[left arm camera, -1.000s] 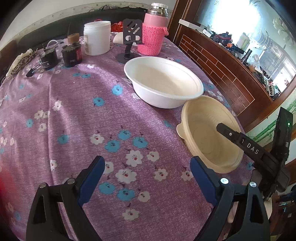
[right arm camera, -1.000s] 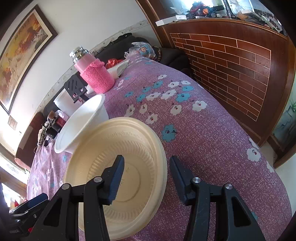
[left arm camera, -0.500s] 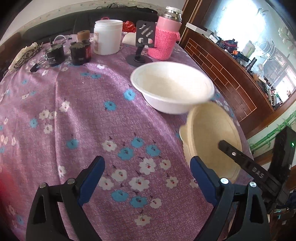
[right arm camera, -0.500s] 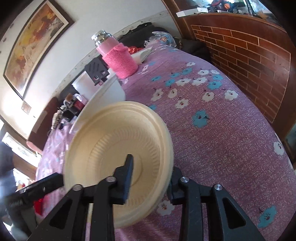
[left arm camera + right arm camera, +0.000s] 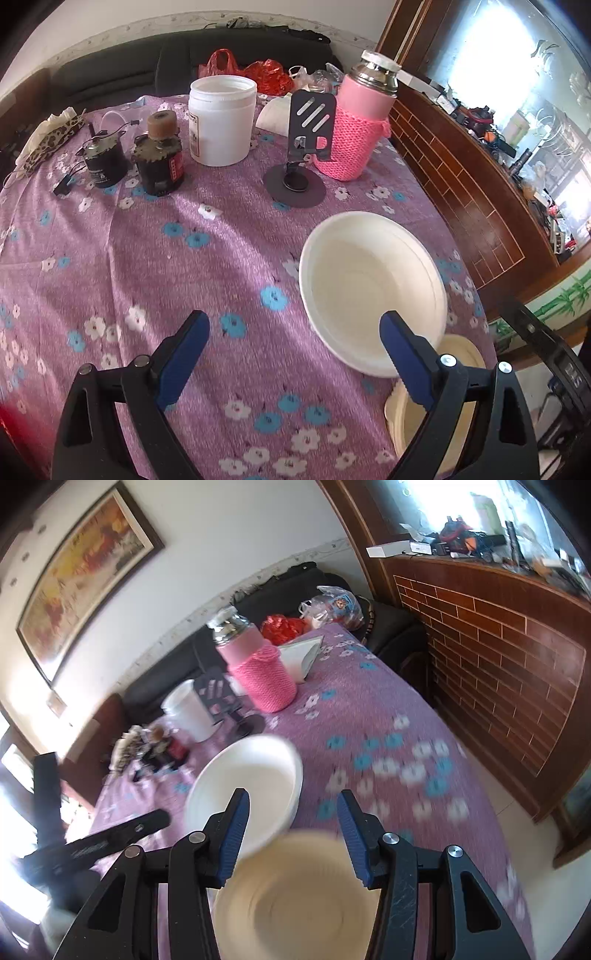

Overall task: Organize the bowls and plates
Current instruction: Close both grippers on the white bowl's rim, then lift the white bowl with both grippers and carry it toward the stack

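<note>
A white bowl (image 5: 371, 291) stands on the purple flowered tablecloth (image 5: 147, 266); it also shows in the right wrist view (image 5: 245, 788). A cream plate (image 5: 424, 413) lies at the table's near right edge, partly behind my left gripper's right finger. In the right wrist view the cream plate (image 5: 299, 897) is blurred, low between the arms of my right gripper (image 5: 291, 836), whose jaws stand apart and touch nothing I can see. My left gripper (image 5: 293, 363) is open and empty above the cloth, left of the bowl.
At the back stand a pink-sleeved flask (image 5: 360, 122), a black phone stand (image 5: 299, 162), a white jar (image 5: 221, 120) and two dark motors (image 5: 159, 162). A brick-patterned wooden partition (image 5: 472, 192) runs along the right. The table edge drops off on the right.
The right gripper, half closed about the cream plate's rim half a second ago, now stands open and pulled back; the plate lies lower. The left gripper moved forward toward the white bowl.
</note>
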`<state>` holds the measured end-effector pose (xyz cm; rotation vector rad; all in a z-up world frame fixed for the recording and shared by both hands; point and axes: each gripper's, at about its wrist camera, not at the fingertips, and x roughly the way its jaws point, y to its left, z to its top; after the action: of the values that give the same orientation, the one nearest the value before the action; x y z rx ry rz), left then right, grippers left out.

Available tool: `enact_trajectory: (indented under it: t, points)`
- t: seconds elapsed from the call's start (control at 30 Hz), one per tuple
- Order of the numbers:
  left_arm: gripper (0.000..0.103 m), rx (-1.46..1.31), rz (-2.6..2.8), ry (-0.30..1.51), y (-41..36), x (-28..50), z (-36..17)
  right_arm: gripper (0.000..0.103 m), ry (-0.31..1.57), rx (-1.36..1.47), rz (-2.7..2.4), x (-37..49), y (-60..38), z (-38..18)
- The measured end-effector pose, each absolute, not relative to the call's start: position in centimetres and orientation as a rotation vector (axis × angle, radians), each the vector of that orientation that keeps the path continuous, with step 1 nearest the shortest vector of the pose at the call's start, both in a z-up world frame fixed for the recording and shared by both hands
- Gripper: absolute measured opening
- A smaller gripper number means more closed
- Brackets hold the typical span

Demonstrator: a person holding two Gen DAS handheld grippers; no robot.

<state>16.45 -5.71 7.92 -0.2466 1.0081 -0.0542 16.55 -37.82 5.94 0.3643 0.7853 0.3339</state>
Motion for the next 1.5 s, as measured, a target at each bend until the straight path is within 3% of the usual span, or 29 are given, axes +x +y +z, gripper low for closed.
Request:
enact_trajectory:
  t: [0.3, 0.37, 0.43, 0.47, 0.5, 0.53, 0.6, 0.9, 1.5]
  points:
    - [0.092, -0.349, -0.075, 1.15, -5.2, 20.7, 3.8, 0.052, 1.009, 0.328, 0.344, 24.9, -34.3, 1.9]
    - [0.088, -0.39, -0.094, 1.178, -5.2, 21.2, 2.6, 0.048, 1.033, 0.329, 0.347, 25.3, -34.0, 1.4]
    - [0.073, -0.403, -0.121, 1.212, -5.6, 21.5, 1.7, 0.034, 1.059, 0.346, 0.369, 25.7, -33.8, 0.9]
    - [0.072, -0.381, -0.117, 1.199, -5.8, 21.5, 1.8, 0.032, 1.074, 0.356, 0.382, 25.8, -33.7, 0.7]
    - [0.062, -0.363, -0.129, 1.192, -6.1, 21.5, 2.0, 0.027, 1.082, 0.359, 0.384, 25.8, -33.7, 0.5]
    - [0.042, -0.356, -0.165, 1.204, -6.5, 21.5, 2.0, 0.022, 1.087, 0.359, 0.386, 25.8, -33.6, 0.4]
    - [0.024, -0.36, -0.19, 1.222, -6.9, 21.4, 1.9, 0.016, 1.092, 0.369, 0.395, 25.7, -33.5, 0.3]
    - [0.024, -0.406, -0.219, 1.1, -5.6, 17.1, 5.7, 0.014, 0.996, 0.405, 0.461, 22.7, -32.8, 3.5]
    - [0.024, -0.359, -0.094, 0.759, 1.5, 0.2, 13.0, 0.014, 0.742, 0.262, 0.638, 7.6, -25.0, 10.6]
